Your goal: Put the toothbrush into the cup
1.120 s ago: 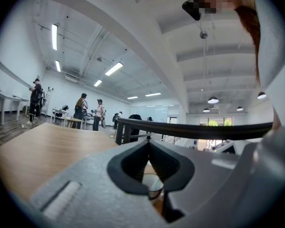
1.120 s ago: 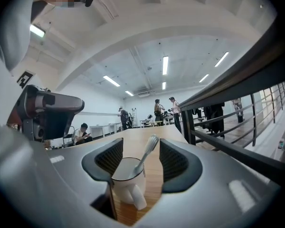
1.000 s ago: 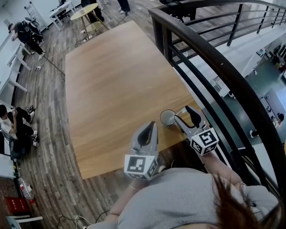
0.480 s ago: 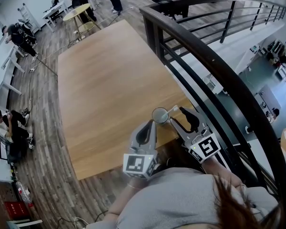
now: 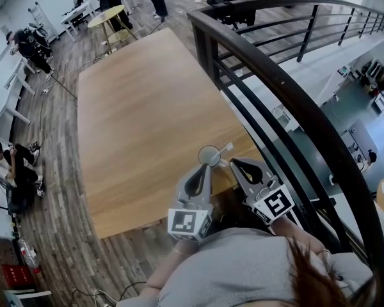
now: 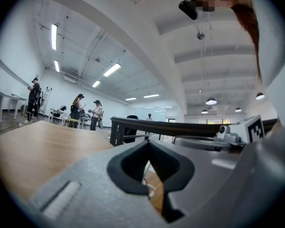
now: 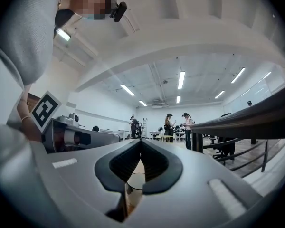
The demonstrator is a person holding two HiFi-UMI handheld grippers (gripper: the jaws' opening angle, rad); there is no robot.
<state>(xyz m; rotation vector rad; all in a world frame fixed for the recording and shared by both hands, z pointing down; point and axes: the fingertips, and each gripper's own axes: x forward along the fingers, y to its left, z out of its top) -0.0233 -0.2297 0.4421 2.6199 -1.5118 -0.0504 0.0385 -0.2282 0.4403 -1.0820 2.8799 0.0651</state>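
A clear cup stands near the front right edge of the wooden table. A white toothbrush leans in it, its end sticking out over the rim to the right. My right gripper is just behind the cup on the near side, shut and empty. My left gripper points at the cup from the near side; its tips meet with nothing between them. In the left gripper view the cup rim shows low between the left gripper's dark pads. In the right gripper view the right gripper's tips touch.
A dark curved railing runs along the table's right side, with a drop to a lower floor beyond. A round yellow table and standing people are at the far end. Seated people are on the floor at the left.
My right gripper drew back from the cup toward me, rose a little, and its jaws went from open to shut. The toothbrush stays in the cup. My left gripper edged toward the cup.
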